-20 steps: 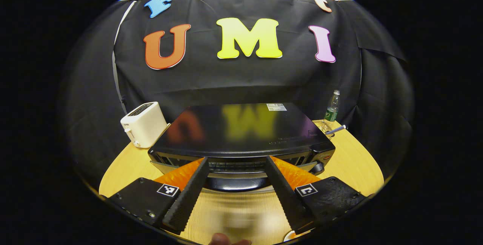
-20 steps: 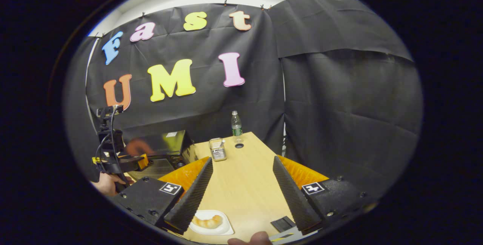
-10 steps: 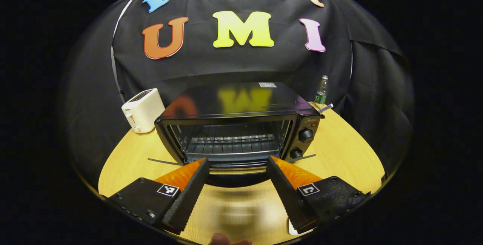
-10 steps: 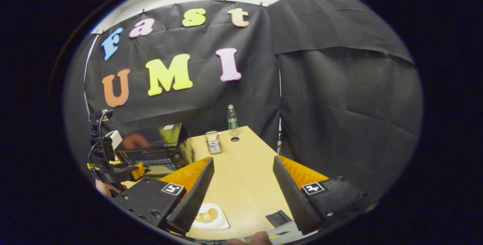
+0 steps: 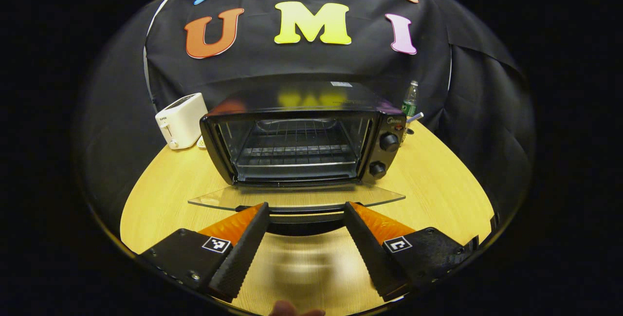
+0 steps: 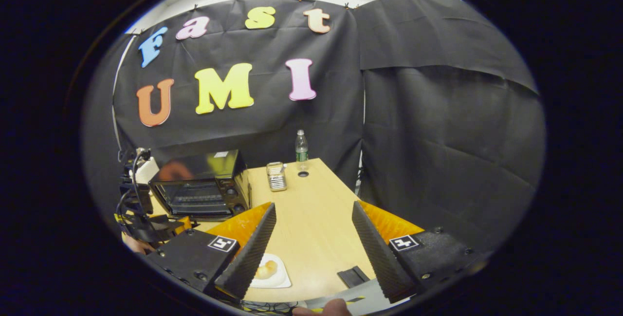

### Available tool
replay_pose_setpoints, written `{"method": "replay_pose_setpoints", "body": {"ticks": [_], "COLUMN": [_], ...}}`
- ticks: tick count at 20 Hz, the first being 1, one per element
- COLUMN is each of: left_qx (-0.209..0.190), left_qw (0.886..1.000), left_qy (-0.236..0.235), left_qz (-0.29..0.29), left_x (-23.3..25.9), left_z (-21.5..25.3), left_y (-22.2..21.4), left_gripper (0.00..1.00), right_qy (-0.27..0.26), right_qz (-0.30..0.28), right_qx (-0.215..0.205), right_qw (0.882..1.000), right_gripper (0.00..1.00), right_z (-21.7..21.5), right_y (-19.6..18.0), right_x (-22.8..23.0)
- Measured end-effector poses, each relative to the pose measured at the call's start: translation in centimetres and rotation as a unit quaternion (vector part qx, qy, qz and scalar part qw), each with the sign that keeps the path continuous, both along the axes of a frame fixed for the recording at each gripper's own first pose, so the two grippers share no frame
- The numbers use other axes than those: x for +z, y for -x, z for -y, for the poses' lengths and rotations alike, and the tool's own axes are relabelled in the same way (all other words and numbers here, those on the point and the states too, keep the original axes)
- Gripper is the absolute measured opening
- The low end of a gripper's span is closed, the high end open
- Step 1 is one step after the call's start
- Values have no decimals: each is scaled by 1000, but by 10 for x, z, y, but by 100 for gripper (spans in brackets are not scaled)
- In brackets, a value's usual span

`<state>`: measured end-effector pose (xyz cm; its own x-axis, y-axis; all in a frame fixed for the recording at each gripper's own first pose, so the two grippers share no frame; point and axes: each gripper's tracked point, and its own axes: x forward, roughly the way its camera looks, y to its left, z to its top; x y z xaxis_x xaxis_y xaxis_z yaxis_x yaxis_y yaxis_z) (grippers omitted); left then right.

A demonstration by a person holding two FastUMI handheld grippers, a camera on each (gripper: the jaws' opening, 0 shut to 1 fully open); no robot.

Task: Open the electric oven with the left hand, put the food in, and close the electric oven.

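Observation:
The black electric oven [image 5: 302, 136] stands open, its wire rack [image 5: 297, 153] bare. Its glass door [image 5: 219, 200] lies folded down flat toward me. My left gripper [image 5: 305, 207] is open, its fingers either side of the middle of the door's dark handle [image 5: 302, 219], not pressing on it. In the right gripper view the oven [image 6: 199, 187] sits at the left with the left gripper [image 6: 146, 226] in front of it. A small golden bread [image 6: 266, 269] lies on a white plate [image 6: 281, 283] near the table's front. Above the table my right gripper [image 6: 313, 206] hangs open, nothing between its fingers.
A white toaster [image 5: 180, 120] stands left of the oven, a plastic bottle [image 5: 410, 99] behind it to the right. A clear container [image 6: 276, 176] and the bottle [image 6: 302, 145] sit at the table's far end. A small black object [image 6: 351, 276] lies near the front edge.
The oven door has swung from partly open down to flat. My left gripper went down and back with it. The right gripper has hardly moved.

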<state>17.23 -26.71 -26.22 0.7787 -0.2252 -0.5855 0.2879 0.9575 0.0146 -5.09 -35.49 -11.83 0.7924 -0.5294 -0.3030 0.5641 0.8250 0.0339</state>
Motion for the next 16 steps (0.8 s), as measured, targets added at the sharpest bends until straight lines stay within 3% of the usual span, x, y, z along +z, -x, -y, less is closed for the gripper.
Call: {"method": "replay_pose_setpoints", "body": {"ticks": [3, 11, 16], "left_qx": [0, 24, 18], "left_qw": [1000, 990, 988], "left_qy": [3, 19, -2], "left_qz": [-16, -140, -155], "left_x": [-14, -79, -88], "left_z": [-3, -8, -11], "left_y": [11, 37, 41], "left_gripper": [99, 93, 93], "right_qy": [-3, -12, -38], "right_qz": [-16, -51, -77], "right_qx": [2, 27, 46], "right_qw": [1000, 998, 995], "right_gripper": [100, 99, 99], "right_z": [-5, -15, -25], "right_y": [3, -4, -10], "right_x": [-9, -30, -52]}}
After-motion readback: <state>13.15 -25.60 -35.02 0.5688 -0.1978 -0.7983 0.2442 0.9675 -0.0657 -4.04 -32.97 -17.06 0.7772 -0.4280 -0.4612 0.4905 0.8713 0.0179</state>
